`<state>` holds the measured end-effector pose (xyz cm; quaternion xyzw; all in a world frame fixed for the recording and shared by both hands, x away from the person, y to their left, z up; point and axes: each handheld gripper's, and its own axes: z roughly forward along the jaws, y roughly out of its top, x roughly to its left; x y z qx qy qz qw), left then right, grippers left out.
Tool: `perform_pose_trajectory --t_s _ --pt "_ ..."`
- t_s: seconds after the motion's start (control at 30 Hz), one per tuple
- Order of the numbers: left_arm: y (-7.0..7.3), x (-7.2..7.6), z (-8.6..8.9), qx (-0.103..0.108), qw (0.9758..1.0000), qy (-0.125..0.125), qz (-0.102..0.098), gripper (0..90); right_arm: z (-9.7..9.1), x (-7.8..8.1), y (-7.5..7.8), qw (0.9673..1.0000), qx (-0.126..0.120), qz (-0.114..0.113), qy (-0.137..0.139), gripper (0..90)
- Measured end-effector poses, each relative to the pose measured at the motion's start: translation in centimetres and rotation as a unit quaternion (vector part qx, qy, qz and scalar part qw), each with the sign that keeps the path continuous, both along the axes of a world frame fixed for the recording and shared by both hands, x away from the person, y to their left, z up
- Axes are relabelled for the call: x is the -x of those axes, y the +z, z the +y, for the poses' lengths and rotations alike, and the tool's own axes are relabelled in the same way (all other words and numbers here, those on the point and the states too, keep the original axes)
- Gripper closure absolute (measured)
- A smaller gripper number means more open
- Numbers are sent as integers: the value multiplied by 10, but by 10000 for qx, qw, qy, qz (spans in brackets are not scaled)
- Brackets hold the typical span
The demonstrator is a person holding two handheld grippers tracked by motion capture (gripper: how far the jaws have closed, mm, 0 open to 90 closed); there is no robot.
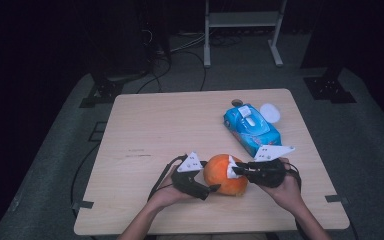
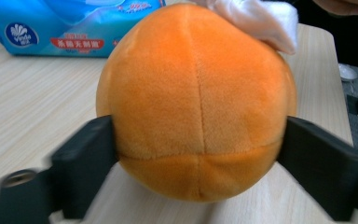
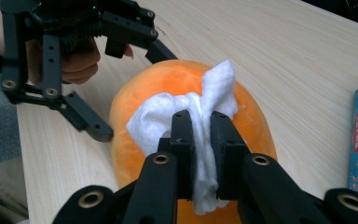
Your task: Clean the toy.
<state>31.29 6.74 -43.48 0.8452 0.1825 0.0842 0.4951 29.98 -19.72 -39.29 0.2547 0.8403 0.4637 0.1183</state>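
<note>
Right gripper view: white wipe (image 3: 200,140) pinched in right gripper (image 3: 200,135), on orange ball (image 3: 256,130).

We are holding the left gripper (image 1: 211,189) against the near left side of an orange plush ball (image 1: 223,174) on the wooden table (image 1: 155,125), while the right gripper (image 1: 234,171) is pressing a white wipe (image 1: 232,163) onto its top right. A blue wipes pack (image 1: 251,128) is lying just behind.
</note>
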Motion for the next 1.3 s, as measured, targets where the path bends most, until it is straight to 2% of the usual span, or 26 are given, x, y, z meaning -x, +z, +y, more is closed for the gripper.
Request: perform_pose_trajectory --t_s 0.07,0.13,0.2,0.27,0.3,0.37,0.5,0.53,0.63,0.7,0.77,0.83,0.9,0.97,1.1,1.23,1.3 --pt "3 2 -1 -24 9999 34 -119 243 2 2 1 10000 31 -81 -14 801" --pt "5 4 -2 26 9998 40 -175 289 6 8 5 9995 56 -301 28 804" --pt "9 8 -8 -92 9994 -12 -338 297 15 16 11 9988 71 -429 240 804" --pt "11 13 -13 -299 9981 -73 -534 296 29 25 14 9968 285 -615 429 803" --pt "11 14 -13 -360 9977 -74 -575 296 33 28 14 9959 358 -666 495 803" --pt "9 13 -11 -333 9980 -56 -529 296 34 28 15 9951 449 -743 475 802" --pt "6 11 -8 -313 9984 -54 -473 290 12 16 15 9976 275 -623 104 801" --pt "6 10 -8 -278 9987 -55 -432 278 5 13 13 9984 202 -526 6 801" --pt "6 8 -11 -87 9996 -32 -274 183 -7 4 6 9996 -45 -255 -66 801" --pt "5 8 -12 -22 9997 29 -241 177 -6 4 5 9997 -90 -203 -51 802" --pt "7 11 -12 -85 9992 64 -375 243 0 7 7 9997 -85 -233 18 802" --pt "8 14 -15 -153 9987 25 -491 269 10 12 8 9995 -159 -210 196 802" --pt "9 19 -19 -325 9967 -92 -739 282 23 17 7 9984 -275 -129 474 801" --pt "9 22 -21 -417 9954 -118 -859 288 33 21 6 9981 -120 -230 562 799" --pt "6 19 -17 -315 9962 -124 -804 301 24 16 10 9990 -217 -237 313 798" --pt "6 16 -15 -250 9972 -109 -694 293 6 7 12 9994 -131 -292 -88 798" --pt "6 16 -16 -208 9975 -100 -670 288 1 5 10 9994 -158 -258 -160 799"
